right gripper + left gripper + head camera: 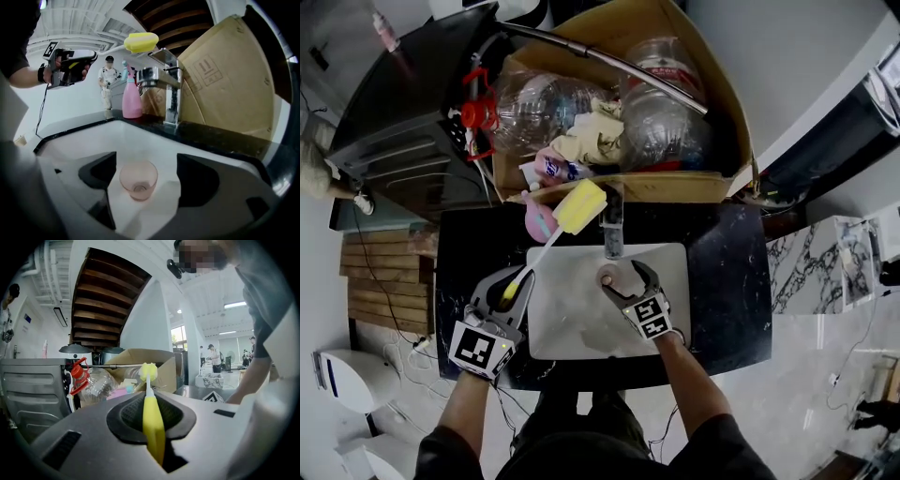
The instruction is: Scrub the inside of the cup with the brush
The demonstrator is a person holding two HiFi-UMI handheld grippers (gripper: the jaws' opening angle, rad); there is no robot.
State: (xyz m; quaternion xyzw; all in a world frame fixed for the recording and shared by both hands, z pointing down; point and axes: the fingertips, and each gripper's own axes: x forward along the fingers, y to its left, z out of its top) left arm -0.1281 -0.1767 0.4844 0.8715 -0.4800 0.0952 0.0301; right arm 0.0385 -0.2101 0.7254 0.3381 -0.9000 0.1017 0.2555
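Note:
A pink see-through cup (138, 179) stands upright on the floor of the white sink (79, 140). My right gripper (146, 162) hangs above it, open, its jaws wide on either side and clear of the cup. In the head view the cup (610, 277) shows just under the right gripper (630, 278). My left gripper (514, 287) is shut on the yellow handle of the brush (153, 425) and holds it over the sink's left edge. The brush's yellow sponge head (579, 206) points up toward the faucet. In the right gripper view the sponge head (140, 41) is high, far from the cup.
A chrome faucet (612, 230) stands at the back of the sink, with a pink bottle (537, 217) to its left. Behind them is a cardboard box (724, 103) full of plastic bottles. Black stone counter (727, 281) rings the sink. People stand in the background.

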